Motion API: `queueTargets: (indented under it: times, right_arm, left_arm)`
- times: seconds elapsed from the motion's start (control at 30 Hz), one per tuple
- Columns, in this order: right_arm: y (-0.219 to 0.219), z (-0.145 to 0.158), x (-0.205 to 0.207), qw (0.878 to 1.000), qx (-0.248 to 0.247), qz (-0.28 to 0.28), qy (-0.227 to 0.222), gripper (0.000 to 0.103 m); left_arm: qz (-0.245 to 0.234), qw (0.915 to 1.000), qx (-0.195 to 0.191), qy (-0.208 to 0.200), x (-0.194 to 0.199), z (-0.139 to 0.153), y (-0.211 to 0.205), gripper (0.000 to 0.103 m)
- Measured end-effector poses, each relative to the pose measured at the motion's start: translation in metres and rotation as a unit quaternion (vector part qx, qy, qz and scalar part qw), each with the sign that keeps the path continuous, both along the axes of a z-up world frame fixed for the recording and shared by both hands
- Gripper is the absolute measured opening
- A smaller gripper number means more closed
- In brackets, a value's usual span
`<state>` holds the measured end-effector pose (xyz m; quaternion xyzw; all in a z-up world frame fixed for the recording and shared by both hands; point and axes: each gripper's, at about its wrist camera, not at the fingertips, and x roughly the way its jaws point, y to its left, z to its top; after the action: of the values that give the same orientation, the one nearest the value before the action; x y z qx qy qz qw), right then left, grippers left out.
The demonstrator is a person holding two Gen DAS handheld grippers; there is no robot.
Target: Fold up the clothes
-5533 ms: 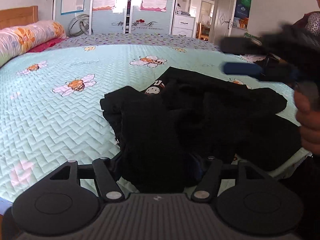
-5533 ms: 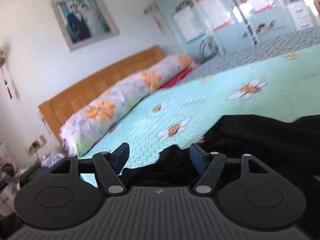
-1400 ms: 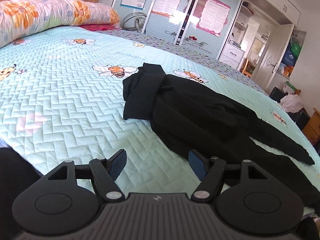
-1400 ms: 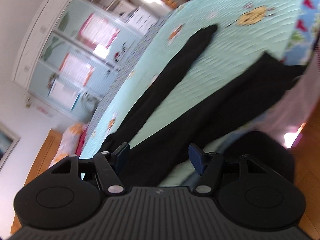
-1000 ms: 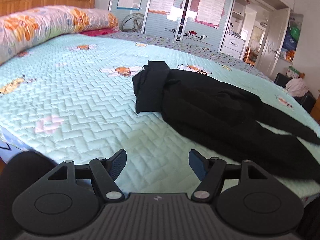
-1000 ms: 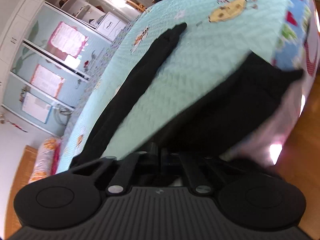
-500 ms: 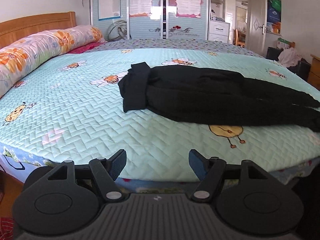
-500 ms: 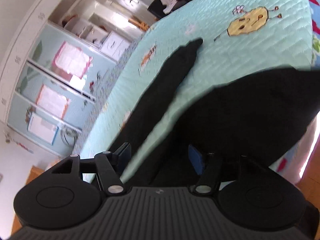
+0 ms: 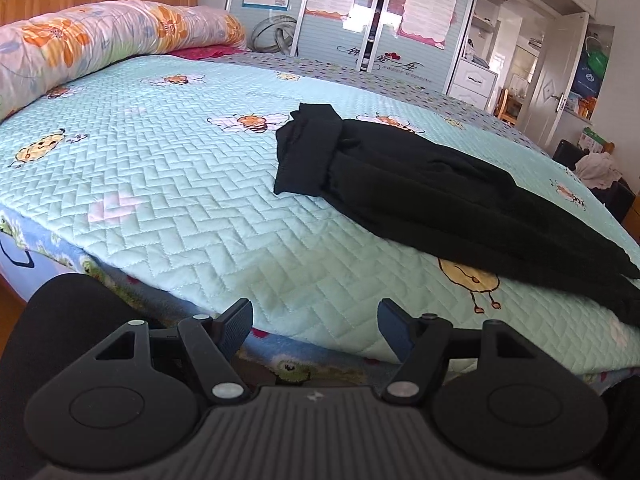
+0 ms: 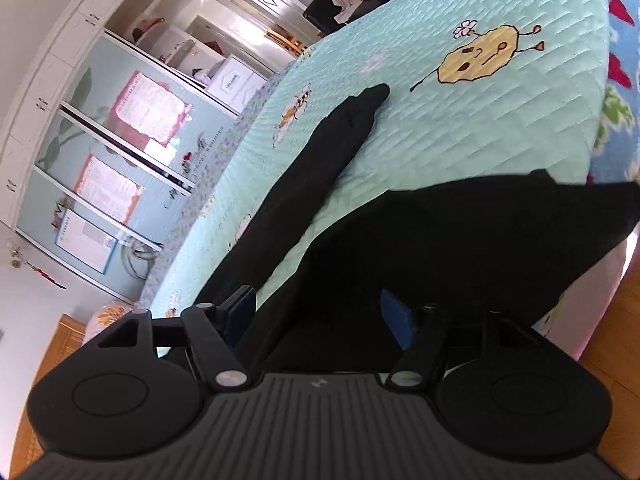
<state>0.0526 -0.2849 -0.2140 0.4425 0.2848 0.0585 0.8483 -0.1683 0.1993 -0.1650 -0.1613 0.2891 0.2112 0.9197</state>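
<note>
Black trousers [image 9: 420,188] on bed [image 9: 160,168], far leg end cut off

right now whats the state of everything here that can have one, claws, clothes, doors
left claw: open, empty, off the bed's near edge
right claw: open, black cloth lying between its fingers, not clamped
black trousers: spread lengthwise on the quilt, unfolded, waistband turned over
trouser legs: apart, one flat, the other draped toward the bed edge
room door: open
</note>
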Motion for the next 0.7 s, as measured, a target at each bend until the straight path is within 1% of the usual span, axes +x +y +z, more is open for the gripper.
queueTargets:
  times: [0.07,0.1,0.23,0.33,0.43,0.6,0.7]
  right_arm:
    - [-0.008,-0.003,-0.001,1.0,0.02,-0.008,-0.007,0.07]
    - [-0.012,-0.001,-0.002,1.0,0.022,-0.008,-0.01,0.07]
    - [-0.027,0.011,-0.01,1.0,0.001,0.003,-0.022,0.07]
    - [-0.038,0.02,-0.017,0.999,-0.015,0.011,-0.031,0.07]
    - [-0.06,0.03,-0.031,0.998,-0.047,0.005,-0.041,0.07]
    - [-0.101,0.026,-0.053,0.997,-0.067,-0.034,-0.029,0.07]
    - [-0.108,0.008,-0.052,0.998,-0.04,-0.041,-0.001,0.07]
  left_arm:
    - [-0.004,1.0,0.001,0.006,0.007,-0.003,0.0,0.072]
    - [-0.008,0.9999,0.002,0.01,0.011,-0.005,-0.002,0.072]
    - [-0.018,0.9995,0.004,0.025,0.02,-0.012,-0.005,0.072]
    - [-0.013,0.9995,0.002,0.029,0.02,-0.014,-0.004,0.072]
    - [-0.005,0.9996,-0.002,0.028,0.019,-0.015,-0.001,0.072]
    - [0.001,0.9997,-0.009,0.024,0.024,-0.015,0.0,0.072]
    - [-0.009,0.9997,-0.01,0.019,0.028,-0.013,-0.004,0.072]
